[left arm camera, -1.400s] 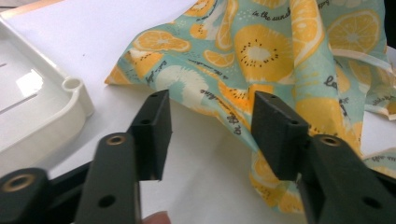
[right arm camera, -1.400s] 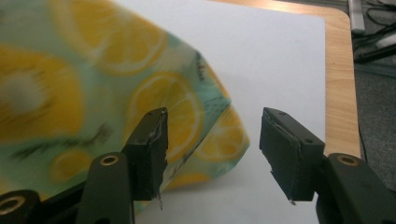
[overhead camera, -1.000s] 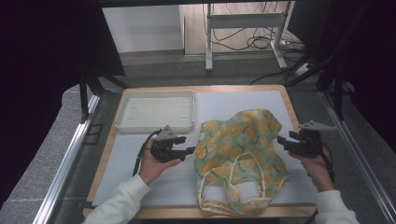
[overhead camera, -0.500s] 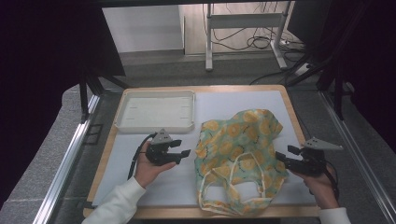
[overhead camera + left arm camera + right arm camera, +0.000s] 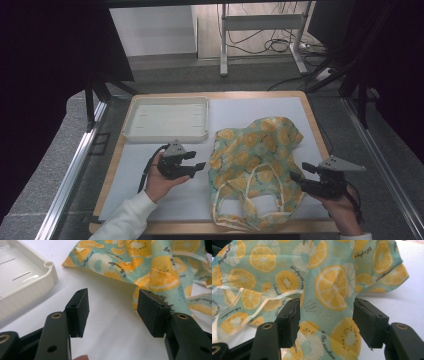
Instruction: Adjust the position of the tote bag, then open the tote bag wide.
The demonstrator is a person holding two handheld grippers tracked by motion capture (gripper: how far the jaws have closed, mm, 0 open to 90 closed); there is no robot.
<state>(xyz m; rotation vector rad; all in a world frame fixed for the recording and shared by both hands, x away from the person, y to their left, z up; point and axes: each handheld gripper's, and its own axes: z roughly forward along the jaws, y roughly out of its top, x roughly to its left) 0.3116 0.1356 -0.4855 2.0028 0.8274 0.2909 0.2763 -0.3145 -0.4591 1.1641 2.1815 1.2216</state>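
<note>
A crumpled cloth bag (image 5: pixel 255 150) with an orange-slice print on pale green lies on the white mat, right of centre. Its cream handles (image 5: pixel 240 197) point toward the front edge. My left gripper (image 5: pixel 201 167) hovers just left of the bag, jaws open over bare mat. In the left gripper view (image 5: pixel 113 296) the bag (image 5: pixel 150 265) reaches up to the right jaw's tip. My right gripper (image 5: pixel 295 176) stands at the bag's front right edge, open. In the right gripper view (image 5: pixel 327 303) the printed cloth (image 5: pixel 332 287) lies spread beyond the jaws, and neither pad presses on it.
A white plastic tray (image 5: pixel 165 135) sits at the back left of the mat, close to my left gripper, its corner (image 5: pixel 48 265) nearby. The mat (image 5: pixel 250 107) lies on a wooden board (image 5: pixel 114 167). Metal rails run along both sides.
My right hand has drawn back toward the front edge along the bag's right side. The left hand has stayed put. The bag lies as before.
</note>
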